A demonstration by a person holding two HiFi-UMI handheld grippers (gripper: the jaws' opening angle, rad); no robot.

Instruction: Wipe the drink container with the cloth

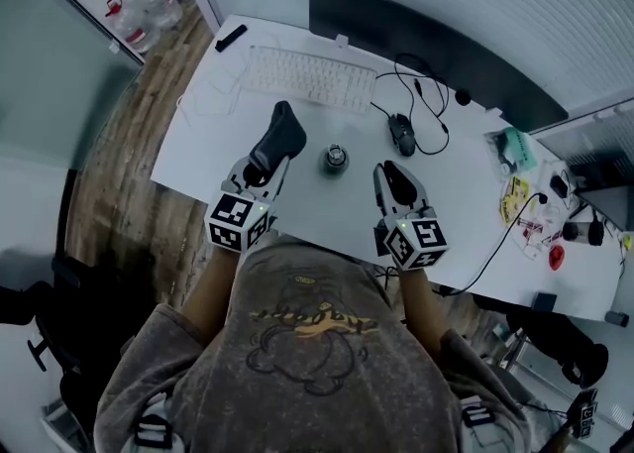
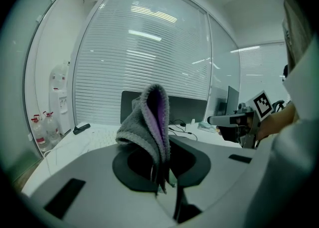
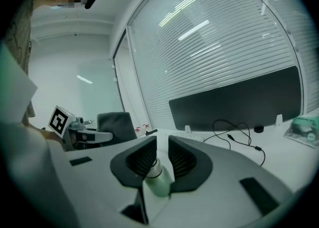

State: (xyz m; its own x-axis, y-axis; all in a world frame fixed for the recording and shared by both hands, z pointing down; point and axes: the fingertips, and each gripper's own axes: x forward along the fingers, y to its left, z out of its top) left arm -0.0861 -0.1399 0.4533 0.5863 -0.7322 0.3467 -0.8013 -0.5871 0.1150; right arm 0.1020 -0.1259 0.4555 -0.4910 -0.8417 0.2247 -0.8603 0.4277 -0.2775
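Note:
A small pale-green drink bottle with a metal neck (image 1: 335,158) stands upright on the white desk (image 1: 466,213), between my two grippers. My left gripper (image 1: 260,171) is shut on a grey cloth (image 1: 278,136), which in the left gripper view sticks up out of the jaws as a folded grey and purple cloth (image 2: 149,122). My right gripper (image 1: 388,175) is just right of the bottle. In the right gripper view its jaws (image 3: 162,144) stand a little apart, and the bottle (image 3: 155,177) shows low in the gap, with no pad pressing on it.
A white keyboard (image 1: 312,79), a black mouse (image 1: 401,132) with its cables and a dark monitor (image 1: 436,45) lie behind the bottle. Small clutter sits at the desk's right end (image 1: 515,149). A black remote (image 1: 230,38) lies at the far left corner.

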